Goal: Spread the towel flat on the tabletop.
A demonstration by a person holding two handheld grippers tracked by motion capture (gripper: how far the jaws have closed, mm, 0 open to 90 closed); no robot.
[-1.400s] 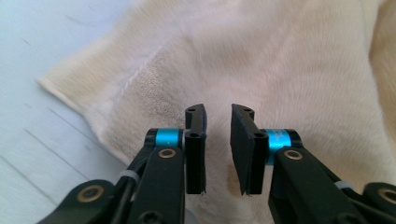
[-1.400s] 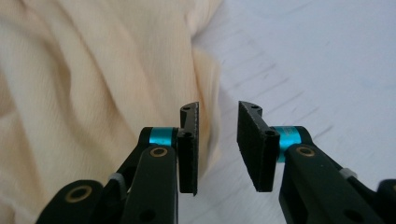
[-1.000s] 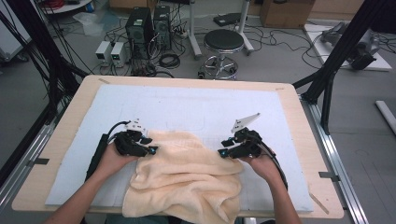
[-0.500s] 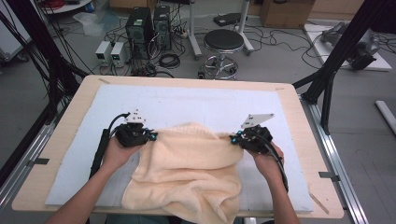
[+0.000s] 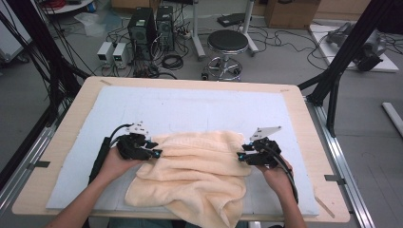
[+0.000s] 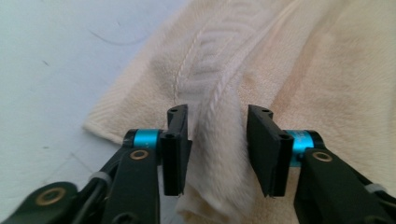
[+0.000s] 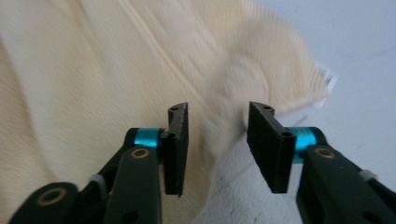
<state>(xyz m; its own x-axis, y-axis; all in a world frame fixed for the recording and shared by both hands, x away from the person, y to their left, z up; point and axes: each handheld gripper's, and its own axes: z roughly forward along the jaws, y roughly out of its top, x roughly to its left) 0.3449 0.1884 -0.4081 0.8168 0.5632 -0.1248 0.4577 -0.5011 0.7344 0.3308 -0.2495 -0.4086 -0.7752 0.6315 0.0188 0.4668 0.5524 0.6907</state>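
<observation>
On the table [image 5: 304,102]: one towel [image 5: 199,175], two parted grippers, left gripper [image 5: 153,148], right gripper [image 5: 242,156].

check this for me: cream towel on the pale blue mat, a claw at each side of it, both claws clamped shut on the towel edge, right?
Not quite. The left claw and right claw stand open; both have just been opening, with towel folds between their jaws but gaps beside the pads, as each gripper view shows. The rest holds: cream towel on the pale blue mat, a claw at each side.
</observation>
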